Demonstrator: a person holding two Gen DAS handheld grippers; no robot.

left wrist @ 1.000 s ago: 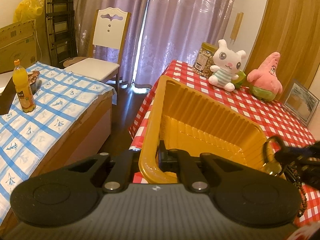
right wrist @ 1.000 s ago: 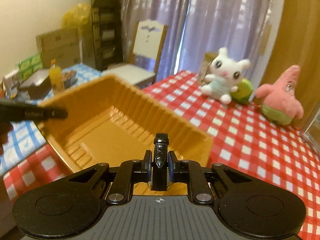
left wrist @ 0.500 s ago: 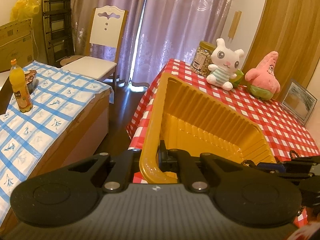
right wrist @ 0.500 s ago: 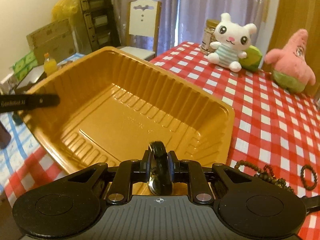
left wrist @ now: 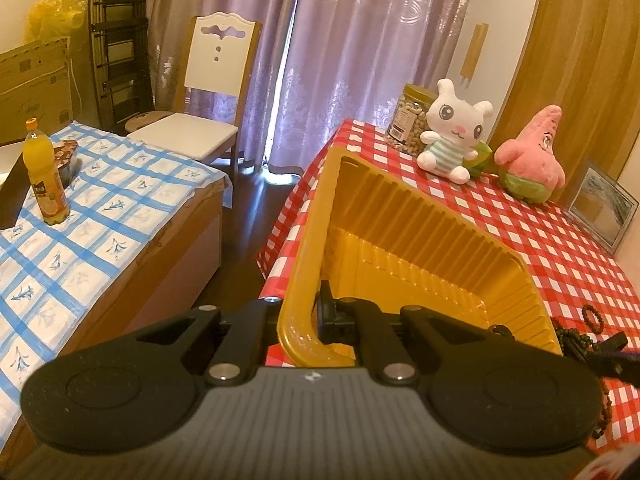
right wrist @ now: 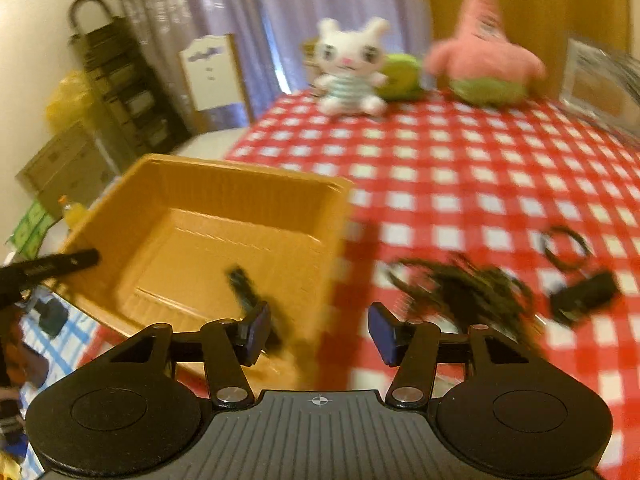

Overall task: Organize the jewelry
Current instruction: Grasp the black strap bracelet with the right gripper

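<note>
Left wrist view shows the left gripper (left wrist: 316, 312) clamped tight on the near rim of the yellow tray (left wrist: 400, 216), holding it tilted up at the near left corner of the red checked table (left wrist: 560, 248). From the right wrist view, badly smeared, the right gripper (right wrist: 316, 328) has its jaws opening, with nothing between the blue pads (right wrist: 382, 330); a small dark piece (right wrist: 242, 280) lies inside the tray just beyond them, probably a watch or bracelet, though the blur leaves me unsure. So the step in hand looks like dropping one piece into the tray and turning for the next. The rest of the jewelry waits on the cloth to the right of the tray: one tangled bead necklace (right wrist: 460, 284), one small bead bracelet (right wrist: 564, 246) farther right, and one dark blocky item (right wrist: 584, 294) near it. That makes one piece in the tray and three out, as far as I can count. The next move calls for swinging the open jaws right over the tangle and pinching a strand low without dragging the others. Two plush toys, a white rabbit (left wrist: 456, 136) and a pink starfish (left wrist: 532, 160), sit at the far edge.
</note>
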